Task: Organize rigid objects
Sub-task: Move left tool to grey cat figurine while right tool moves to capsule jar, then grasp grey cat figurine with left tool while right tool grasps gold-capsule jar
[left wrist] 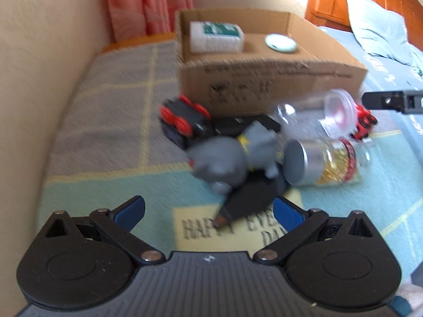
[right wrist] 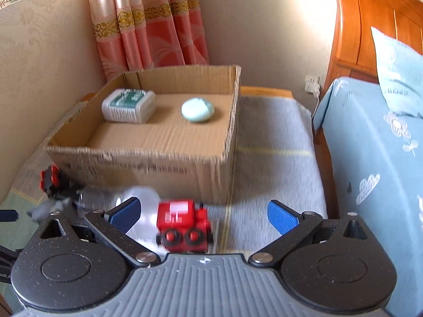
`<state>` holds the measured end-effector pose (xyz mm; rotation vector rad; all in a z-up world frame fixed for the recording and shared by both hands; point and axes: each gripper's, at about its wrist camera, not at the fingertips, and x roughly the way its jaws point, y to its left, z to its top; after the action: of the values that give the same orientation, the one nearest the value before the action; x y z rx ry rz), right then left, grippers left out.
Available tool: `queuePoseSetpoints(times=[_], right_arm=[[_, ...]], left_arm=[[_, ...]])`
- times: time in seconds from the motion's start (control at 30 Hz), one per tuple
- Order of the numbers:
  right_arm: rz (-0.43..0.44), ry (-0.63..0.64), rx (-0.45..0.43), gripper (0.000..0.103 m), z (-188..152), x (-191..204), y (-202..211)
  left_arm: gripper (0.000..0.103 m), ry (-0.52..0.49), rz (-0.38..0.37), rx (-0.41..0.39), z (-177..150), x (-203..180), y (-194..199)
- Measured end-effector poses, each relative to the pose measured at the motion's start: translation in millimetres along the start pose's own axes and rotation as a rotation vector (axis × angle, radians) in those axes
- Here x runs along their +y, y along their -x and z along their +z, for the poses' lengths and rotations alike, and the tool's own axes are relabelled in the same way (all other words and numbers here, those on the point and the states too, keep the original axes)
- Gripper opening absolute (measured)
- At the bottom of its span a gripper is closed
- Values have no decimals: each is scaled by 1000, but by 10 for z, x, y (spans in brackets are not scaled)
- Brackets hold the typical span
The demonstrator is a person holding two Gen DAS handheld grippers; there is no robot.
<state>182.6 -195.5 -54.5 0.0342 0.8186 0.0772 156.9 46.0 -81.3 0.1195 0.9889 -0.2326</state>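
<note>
An open cardboard box (left wrist: 272, 79) stands on the rug; it also shows in the right wrist view (right wrist: 148, 163). Inside lie a white container with a green label (right wrist: 128, 105) and a pale green round piece (right wrist: 197, 110). In front of the box lies a pile: a grey figure (left wrist: 232, 155), a black toy with red wheels (left wrist: 185, 121), a clear jar (left wrist: 325, 116), a jar with a grey lid (left wrist: 317, 163). My left gripper (left wrist: 208, 211) is open just before the pile. My right gripper (right wrist: 203, 214) is open over a red toy train (right wrist: 182, 224).
A wall and pink curtain (right wrist: 148, 23) stand behind the box. A bed with a blue sheet (right wrist: 370, 153) and wooden headboard (right wrist: 370, 26) stands on the right. The grey and green rug (right wrist: 272, 145) runs between box and bed.
</note>
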Motion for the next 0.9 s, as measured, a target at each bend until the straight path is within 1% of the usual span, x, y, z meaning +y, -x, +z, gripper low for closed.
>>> queuePoseSetpoints(times=[0.2,0.27,0.33,0.43,0.63,0.8,0.9], right_arm=[[12,13,38,103,-177,46,-32],[31,19,42,103,-195,87,-16],[59,33,43,103,-190,151,2],[82,65,35,103,-164,283,26],[130,117,31,103,-116,571,66],[138,215,31,103,-103,924,50],[101,264,18,103,-112,1122,4]], left_arm=[[102,-3,-8,27,-36,-22,-91],[102,-3,3,31,-36,-11,-100],[103,-3,22,40,-33,10,-129],[103,25,5,46,-52,66,-133],[103,48,35,44,-128,190,-96],[103,83,55,40,-179,310,-54],[103,86,54,26,-223,345,19]])
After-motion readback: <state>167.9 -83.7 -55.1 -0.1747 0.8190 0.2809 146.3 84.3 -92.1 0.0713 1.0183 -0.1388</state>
